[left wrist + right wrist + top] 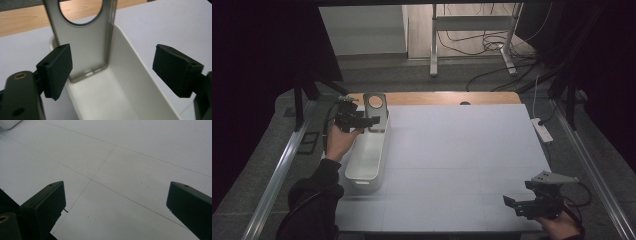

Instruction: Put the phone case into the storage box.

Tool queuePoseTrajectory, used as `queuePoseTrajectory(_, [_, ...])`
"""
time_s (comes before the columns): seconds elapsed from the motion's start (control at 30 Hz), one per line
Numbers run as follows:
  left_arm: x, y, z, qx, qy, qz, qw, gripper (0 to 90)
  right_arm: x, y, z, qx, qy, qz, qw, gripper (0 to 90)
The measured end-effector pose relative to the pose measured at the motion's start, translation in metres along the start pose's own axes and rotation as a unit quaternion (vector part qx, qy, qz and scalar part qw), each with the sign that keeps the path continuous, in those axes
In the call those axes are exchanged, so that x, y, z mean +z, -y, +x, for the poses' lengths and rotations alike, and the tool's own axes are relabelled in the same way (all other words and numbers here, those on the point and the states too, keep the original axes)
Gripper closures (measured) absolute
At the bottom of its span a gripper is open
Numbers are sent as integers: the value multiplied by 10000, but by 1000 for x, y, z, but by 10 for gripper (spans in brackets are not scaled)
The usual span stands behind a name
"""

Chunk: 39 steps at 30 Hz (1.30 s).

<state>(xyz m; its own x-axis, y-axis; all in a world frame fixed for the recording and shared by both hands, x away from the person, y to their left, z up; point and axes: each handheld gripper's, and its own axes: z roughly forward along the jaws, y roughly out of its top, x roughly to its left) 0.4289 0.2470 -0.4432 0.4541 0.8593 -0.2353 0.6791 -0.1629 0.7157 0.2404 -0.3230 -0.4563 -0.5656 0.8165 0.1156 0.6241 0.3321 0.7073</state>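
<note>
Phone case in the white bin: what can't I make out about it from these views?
- Phone case: top cut off by the frame edge in the left gripper view.
- Its lower end: hidden behind the bin wall and the left claw in the high view.
- Whether it leans on the bin's end wall: cannot tell.

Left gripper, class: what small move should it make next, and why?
Probably draw the left gripper back and up, away from the white bin. Its jaws stand wide open, touching nothing, and the grey phone case already stands upright inside the bin's far end, apparently leaning on its end wall.
</note>
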Motion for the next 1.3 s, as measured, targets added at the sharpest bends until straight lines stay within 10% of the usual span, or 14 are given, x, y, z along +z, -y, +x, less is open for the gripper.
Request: queuePoseTrajectory(1.3, [-18,21,-31,583,412,-308,9970,12,0,0,0,-16,-35,37,10000,20])
